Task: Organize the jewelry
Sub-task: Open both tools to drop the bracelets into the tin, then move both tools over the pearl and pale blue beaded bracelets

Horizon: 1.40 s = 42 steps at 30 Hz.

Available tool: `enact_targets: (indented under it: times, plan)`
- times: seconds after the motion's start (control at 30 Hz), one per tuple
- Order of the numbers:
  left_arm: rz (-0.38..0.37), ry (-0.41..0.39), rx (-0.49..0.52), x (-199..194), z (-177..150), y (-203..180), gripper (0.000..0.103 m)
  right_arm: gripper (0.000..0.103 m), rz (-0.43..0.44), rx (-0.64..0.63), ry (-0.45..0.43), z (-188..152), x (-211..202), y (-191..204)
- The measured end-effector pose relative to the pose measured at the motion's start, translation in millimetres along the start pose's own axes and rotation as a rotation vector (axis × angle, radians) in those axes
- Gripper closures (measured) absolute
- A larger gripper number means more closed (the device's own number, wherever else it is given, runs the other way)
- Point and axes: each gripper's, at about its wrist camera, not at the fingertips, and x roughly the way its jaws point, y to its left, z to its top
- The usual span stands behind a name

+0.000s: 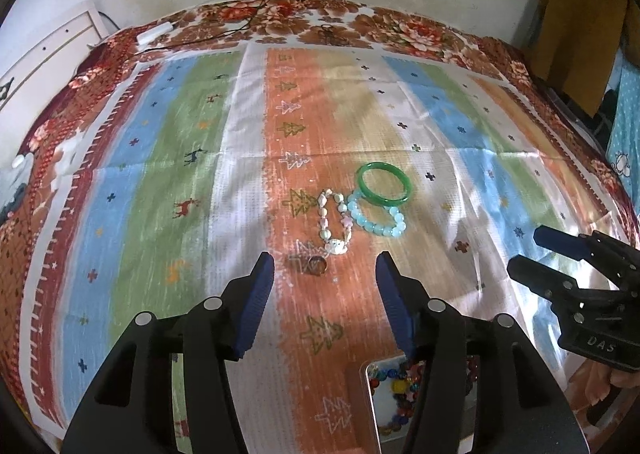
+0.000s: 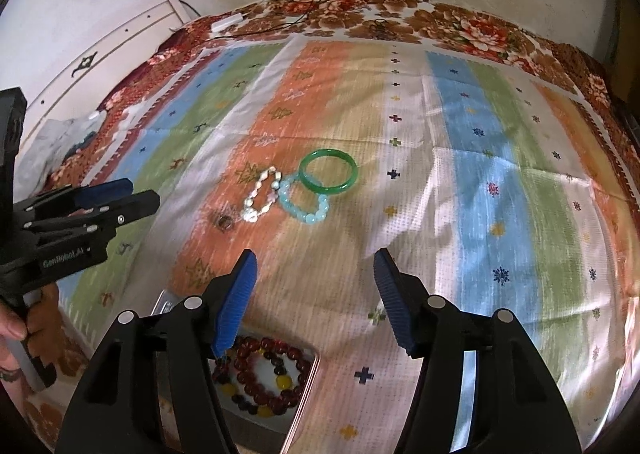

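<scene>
Both grippers — left gripper (image 1: 326, 260), right gripper (image 2: 316, 256) — are hovering spread apart, empty, near the glossy green bangle (image 1: 384, 183).

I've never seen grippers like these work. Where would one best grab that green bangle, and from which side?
Probably the far arc of the green bangle, from above, one finger inside the ring and one outside. It lies flat on the cloth, so its band is the only part to pinch. Its near edge overlaps the blue bead bracelet, while the far arc is free. Both grippers are open.
</scene>
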Motion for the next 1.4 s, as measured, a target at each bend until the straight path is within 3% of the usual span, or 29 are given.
enact_targets:
  times: [0.23, 0.6, 0.8, 1.07, 1.23, 1.4]
  plan:
    - [0.005, 0.018, 0.025, 16.3, 11.8, -5.8, 0.050, 0.042, 0.011, 0.021, -0.005, 17.3, 16.4, -1.9]
    - [-0.022, 0.089, -0.014, 50.6, 28.7, 1.9, 0.050, 0.042, 0.039, 0.059, 0.070, 29.7, 49.8, -9.2]
    - [-0.123, 0.173, -0.088, 74.6, 32.5, 12.5, 0.050, 0.042, 0.043, 0.066, 0.096, 37.0, 66.2, -11.9]
    - [-0.090, 0.193, -0.060, 94.0, 36.6, 17.1, 0.050, 0.042, 0.058, 0.084, 0.128, 43.3, 84.6, -14.5]
    - [-0.144, 0.235, -0.077, 107.7, 38.9, 18.8, 0.050, 0.042, 0.067, 0.080, 0.160, 43.5, 103.8, -15.8]
    - [-0.123, 0.260, -0.074, 121.7, 37.5, 19.6, 0.051, 0.042, 0.079, 0.064, 0.167, 48.1, 114.2, -15.5]
